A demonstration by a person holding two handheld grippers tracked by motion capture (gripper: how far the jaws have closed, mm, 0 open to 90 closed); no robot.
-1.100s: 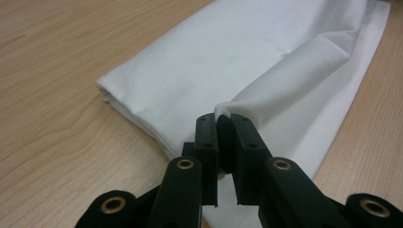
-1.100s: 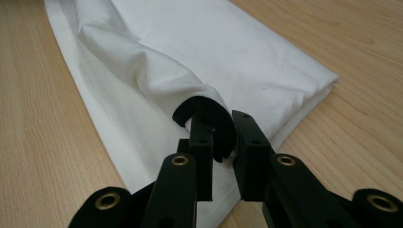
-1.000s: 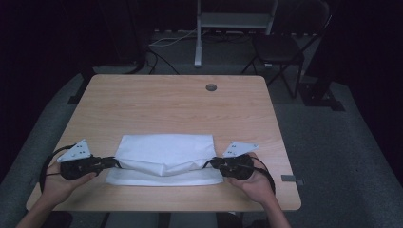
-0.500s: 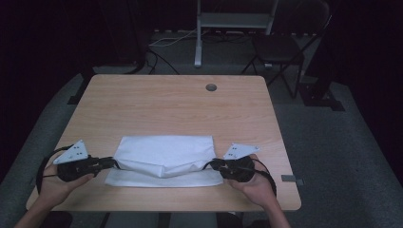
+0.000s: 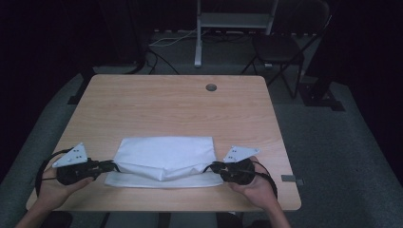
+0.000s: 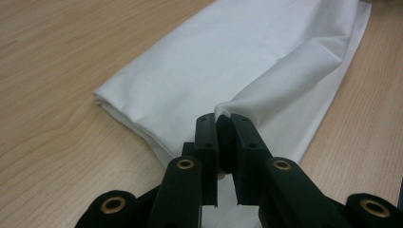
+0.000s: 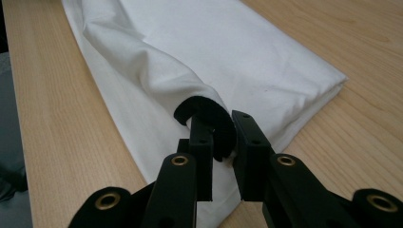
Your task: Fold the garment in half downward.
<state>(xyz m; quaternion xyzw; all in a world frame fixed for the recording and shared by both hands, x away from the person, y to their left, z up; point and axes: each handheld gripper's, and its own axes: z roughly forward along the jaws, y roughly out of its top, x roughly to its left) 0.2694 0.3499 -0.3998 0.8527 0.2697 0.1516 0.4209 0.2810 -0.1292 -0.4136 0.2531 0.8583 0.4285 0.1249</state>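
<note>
A white cloth point(image 5: 164, 152), folded in layers, lies across the near part of the wooden table point(image 5: 171, 109). My left gripper point(image 5: 112, 166) is at the cloth's left end, shut on a raised corner of the top layer point(image 6: 266, 90). At the right end, my right gripper point(image 5: 212, 167) is shut on the other corner, whose cloth edge point(image 7: 157, 76) curls over one jaw. Between the two grippers the top layer's near edge sags in the middle. The bottom layer point(image 5: 157, 181) lies flat beneath it. A hand holds each gripper just inside the table's front edge.
A round cable hole point(image 5: 211, 87) sits near the table's far edge. Behind the table stand a dark chair point(image 5: 280, 47) and a metal stand point(image 5: 233, 19). Grey carpet point(image 5: 332, 142) surrounds the table.
Both grippers have shifted slightly toward the table's front edge, still holding the top layer's corners. The cloth has barely changed shape.
</note>
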